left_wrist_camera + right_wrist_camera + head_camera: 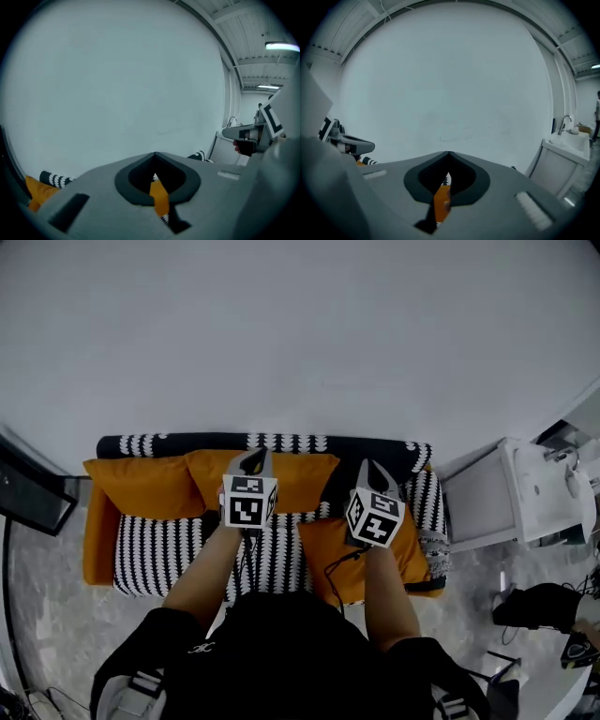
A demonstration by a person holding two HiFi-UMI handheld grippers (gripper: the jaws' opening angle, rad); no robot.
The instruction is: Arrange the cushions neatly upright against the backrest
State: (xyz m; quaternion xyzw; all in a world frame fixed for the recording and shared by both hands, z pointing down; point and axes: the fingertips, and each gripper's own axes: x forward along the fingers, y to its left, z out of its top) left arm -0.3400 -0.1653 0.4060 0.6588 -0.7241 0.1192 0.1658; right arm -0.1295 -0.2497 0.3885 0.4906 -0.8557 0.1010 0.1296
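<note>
White wall [300, 334], probably sink cabinet [487, 498]

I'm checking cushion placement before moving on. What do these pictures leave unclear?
- Head view: the left gripper covers part of the middle orange cushion, so its lean is unclear.
- Head view: the right gripper and forearm cover part of the right orange cushion; the person's body hides its front edge.
- Both gripper views: the shut grippers' own bodies block the sofa; only orange slivers show.
</note>
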